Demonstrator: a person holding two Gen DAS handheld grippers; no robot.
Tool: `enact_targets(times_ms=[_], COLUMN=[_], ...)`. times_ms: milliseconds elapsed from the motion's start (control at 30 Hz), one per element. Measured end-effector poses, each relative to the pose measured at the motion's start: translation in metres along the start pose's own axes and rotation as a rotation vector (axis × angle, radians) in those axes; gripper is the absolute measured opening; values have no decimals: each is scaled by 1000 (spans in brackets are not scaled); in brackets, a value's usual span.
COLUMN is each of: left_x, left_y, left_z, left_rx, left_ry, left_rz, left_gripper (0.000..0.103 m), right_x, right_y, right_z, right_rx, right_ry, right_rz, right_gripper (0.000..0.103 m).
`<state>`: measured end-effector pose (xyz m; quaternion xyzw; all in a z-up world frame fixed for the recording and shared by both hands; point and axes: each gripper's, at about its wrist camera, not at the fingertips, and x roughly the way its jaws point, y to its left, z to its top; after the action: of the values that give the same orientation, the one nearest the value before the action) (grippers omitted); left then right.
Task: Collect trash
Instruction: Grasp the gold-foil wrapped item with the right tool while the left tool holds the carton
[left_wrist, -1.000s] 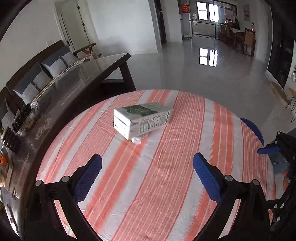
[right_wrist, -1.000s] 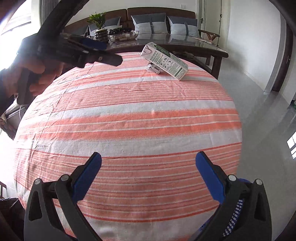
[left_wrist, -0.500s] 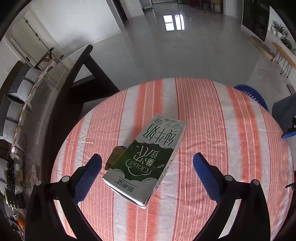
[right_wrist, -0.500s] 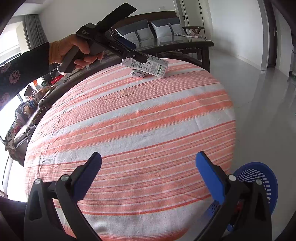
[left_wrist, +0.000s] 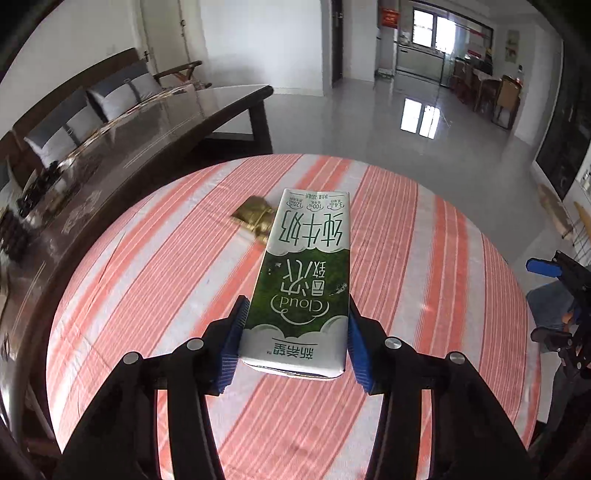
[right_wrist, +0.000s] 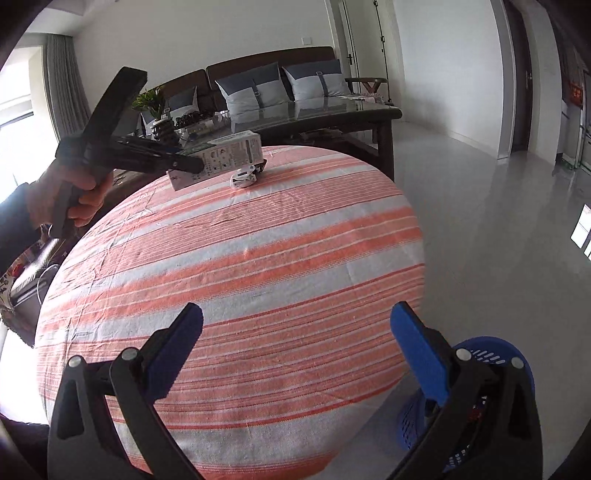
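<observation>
Carton (left_wrist: 303, 280), glossy cardboard box, clamped in left gripper (left_wrist: 293, 343).

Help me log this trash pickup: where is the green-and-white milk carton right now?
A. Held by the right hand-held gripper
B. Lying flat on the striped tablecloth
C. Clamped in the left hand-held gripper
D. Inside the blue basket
C: the left hand-held gripper has both blue pads pressed against the sides of the green-and-white milk carton, raised off the striped tablecloth.

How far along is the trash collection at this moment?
Nothing looks binned yet. In hand: the left gripper is shut on the milk carton, lifted off the striped table. Left: carrying it to the blue basket beside the table, then the small wrapper. The right gripper is open, holding nothing.
</observation>
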<state>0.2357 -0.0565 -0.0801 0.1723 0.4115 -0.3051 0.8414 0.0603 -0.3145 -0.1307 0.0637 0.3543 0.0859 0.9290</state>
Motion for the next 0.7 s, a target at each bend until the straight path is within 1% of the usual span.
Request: enact_targets(times_ms=[133,200,233,267,300,333,367,400,467,533,600,700], left_x=[-14,-15,-15,-13,-12,-10,-9,-6,-1,3,5,6], left_y=[20,23,22,19,17,12,7,2,-4,-1,4,13], left_z=[-76,-101,-109,-114,-117,-117,-116,-113,-110,-109,-109,-112], left_rx=[-234,-304,-323,-334,-337,-329,-313,-289,-245,-251,-281,-328], left_ry=[34,28,17,22,32,28,23,23,44,42,46,51], left_rz=[115,141,141,141,145,157,176,200,239,260,244,185], left_gripper=[50,49,49,50,61,80,89,92,93,98,99,99], right_x=[9,15,19,25,32,39,47,57,74,92,105,114], right_y=[16,31,38,46,53,59,64,68,74,76,79,79], right_z=[1,6,9,12,15,18,21,25,31,35,40,40], right_rx=[-6,-37,-61,-87,-108,-121,-133,-145,-173,-188,-197,-192], right_ry=[34,57,73,96,118,137,159,177,194,224,249,276], right_rz=[21,36,39,36,29,25,25,18,-14,-37,-43,-32], right_gripper=[98,98,98,98,98,98,98,98,98,98,98,98])
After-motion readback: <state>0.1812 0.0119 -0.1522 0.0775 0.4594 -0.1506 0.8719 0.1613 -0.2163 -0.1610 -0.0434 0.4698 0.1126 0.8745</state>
